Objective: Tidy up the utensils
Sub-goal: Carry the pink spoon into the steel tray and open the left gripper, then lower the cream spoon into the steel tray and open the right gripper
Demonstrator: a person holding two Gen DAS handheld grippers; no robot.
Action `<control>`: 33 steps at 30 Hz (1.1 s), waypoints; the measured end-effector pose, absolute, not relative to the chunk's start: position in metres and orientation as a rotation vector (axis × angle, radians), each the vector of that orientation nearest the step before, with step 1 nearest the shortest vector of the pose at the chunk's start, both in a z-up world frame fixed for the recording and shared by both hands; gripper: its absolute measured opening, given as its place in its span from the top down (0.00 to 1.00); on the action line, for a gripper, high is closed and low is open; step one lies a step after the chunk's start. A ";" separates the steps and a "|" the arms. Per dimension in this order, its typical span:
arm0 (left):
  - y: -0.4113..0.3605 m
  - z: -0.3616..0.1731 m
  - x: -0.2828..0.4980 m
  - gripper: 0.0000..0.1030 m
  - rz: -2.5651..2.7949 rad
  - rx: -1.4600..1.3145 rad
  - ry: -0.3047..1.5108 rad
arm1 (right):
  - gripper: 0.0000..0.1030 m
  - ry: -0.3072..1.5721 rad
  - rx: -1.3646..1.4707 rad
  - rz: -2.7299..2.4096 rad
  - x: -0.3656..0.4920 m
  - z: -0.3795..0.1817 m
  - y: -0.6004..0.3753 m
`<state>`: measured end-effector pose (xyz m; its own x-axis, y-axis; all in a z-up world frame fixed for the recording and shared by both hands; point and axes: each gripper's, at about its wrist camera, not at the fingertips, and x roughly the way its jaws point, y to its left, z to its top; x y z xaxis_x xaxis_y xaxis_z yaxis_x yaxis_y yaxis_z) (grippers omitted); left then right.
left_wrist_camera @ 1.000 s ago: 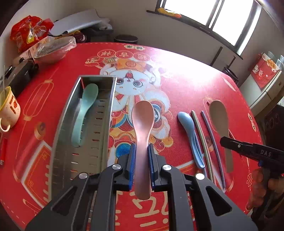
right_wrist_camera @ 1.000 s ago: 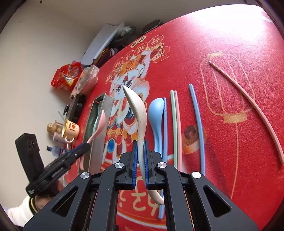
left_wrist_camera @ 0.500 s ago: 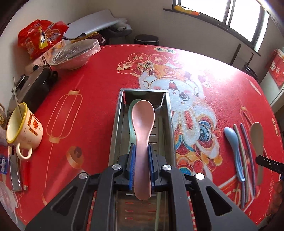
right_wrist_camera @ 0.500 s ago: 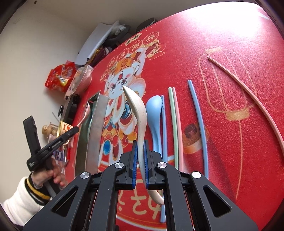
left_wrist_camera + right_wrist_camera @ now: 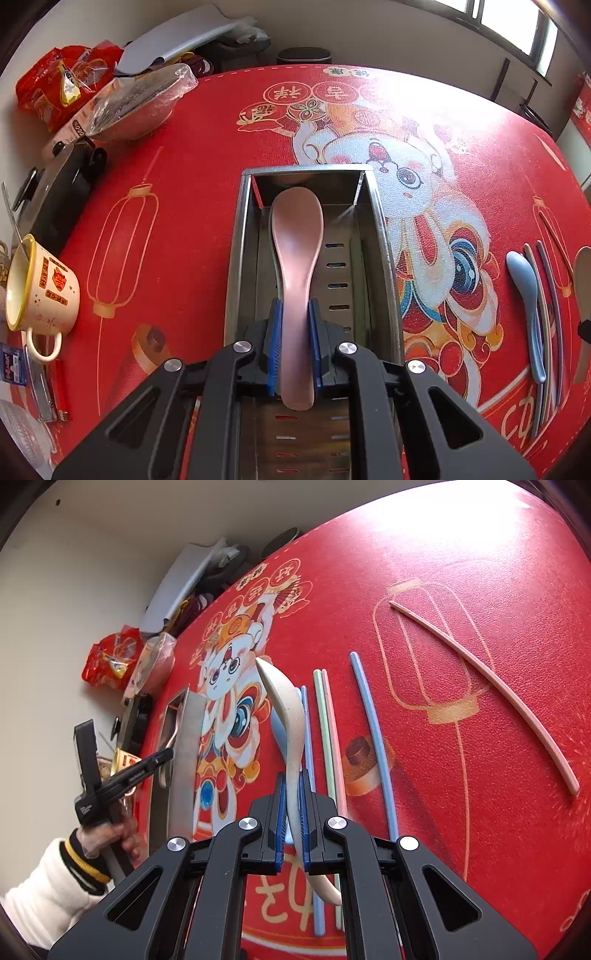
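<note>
My left gripper [image 5: 295, 310] is shut on the handle of a pink spoon [image 5: 297, 229], held lengthwise over the long metal tray [image 5: 236, 258]. A green spoon [image 5: 272, 229] lies in the tray, almost wholly hidden under the pink one. My right gripper [image 5: 291, 786] is shut on a beige speckled spoon [image 5: 284, 698], held above a blue spoon [image 5: 277, 723] that lies on the red tablecloth. Several chopsticks lie beside it: blue [image 5: 369, 720], green [image 5: 323, 720], pink [image 5: 332, 720]. In the right wrist view the left gripper [image 5: 147, 766] reaches over the tray [image 5: 188, 746].
A yellow-rimmed mug [image 5: 40, 288], a black pot [image 5: 55, 192], a plastic-wrapped bowl [image 5: 136, 99] and a red snack bag [image 5: 55, 81] crowd the table's left side. A lone pale chopstick [image 5: 480, 672] lies far right. A person's hand [image 5: 118, 830] holds the left gripper.
The left gripper carried the pink spoon leftward from above the tablecloth to over the tray and lower into it. The right gripper with the beige spoon stayed nearly still.
</note>
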<state>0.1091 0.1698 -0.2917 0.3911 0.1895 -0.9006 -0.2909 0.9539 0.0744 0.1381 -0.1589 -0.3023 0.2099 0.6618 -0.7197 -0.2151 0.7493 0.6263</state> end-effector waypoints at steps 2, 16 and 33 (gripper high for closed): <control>0.170 -0.294 0.110 0.87 0.311 -0.098 1.138 | 0.94 1.217 0.438 0.637 0.138 -0.302 -0.159; 0.166 -0.271 0.093 0.85 0.292 -0.142 1.074 | 0.94 1.208 0.431 0.663 0.135 -0.297 -0.153; 0.162 -0.241 0.058 0.29 0.306 -0.166 0.988 | 0.94 1.221 0.425 0.651 0.131 -0.288 -0.141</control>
